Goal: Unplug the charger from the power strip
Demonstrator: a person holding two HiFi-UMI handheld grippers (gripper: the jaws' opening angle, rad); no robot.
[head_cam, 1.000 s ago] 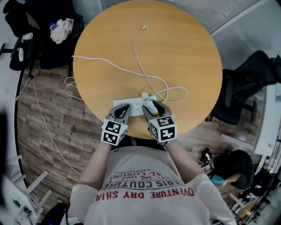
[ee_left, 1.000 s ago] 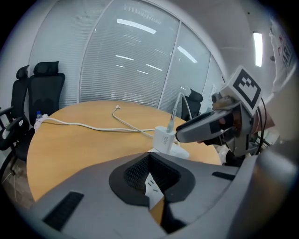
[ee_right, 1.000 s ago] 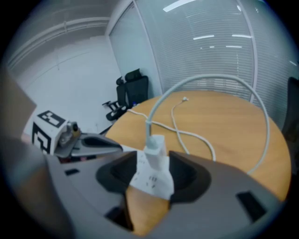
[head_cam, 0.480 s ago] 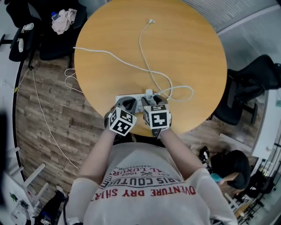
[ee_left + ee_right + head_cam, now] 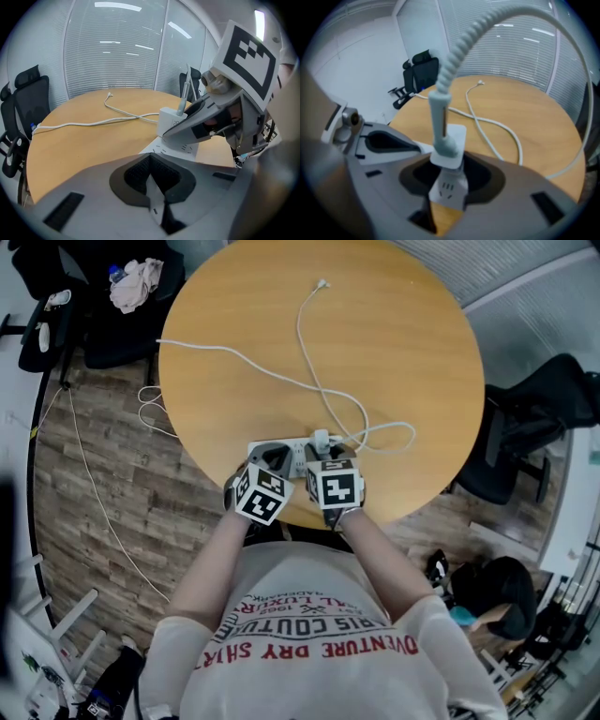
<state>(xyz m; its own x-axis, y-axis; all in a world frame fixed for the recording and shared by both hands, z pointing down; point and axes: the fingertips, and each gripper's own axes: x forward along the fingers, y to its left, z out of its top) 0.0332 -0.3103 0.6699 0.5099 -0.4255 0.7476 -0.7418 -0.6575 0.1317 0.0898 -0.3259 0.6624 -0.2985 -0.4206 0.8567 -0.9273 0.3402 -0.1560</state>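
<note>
The surface (image 5: 394,352) is finished in smooth, matt wood. The charger (image 5: 168,121) and strip (image 5: 183,149) are moulded in white, faintly glossy plastic.

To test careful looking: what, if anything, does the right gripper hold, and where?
The right gripper, jaws just closed further, holds the charger by its body's opposite sides.

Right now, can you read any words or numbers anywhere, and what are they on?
"VENTURE DRY SHIR": red letters on the person's T-shirt, ends hidden.
"RIS COUTUR": dark letters just above, same T-shirt, ends hidden.
Smaller T-shirt lines: too blurred to read.
Faint grey print on the charger: too blurred to read.
The marker cubes: black-and-white squares only, no words.
</note>
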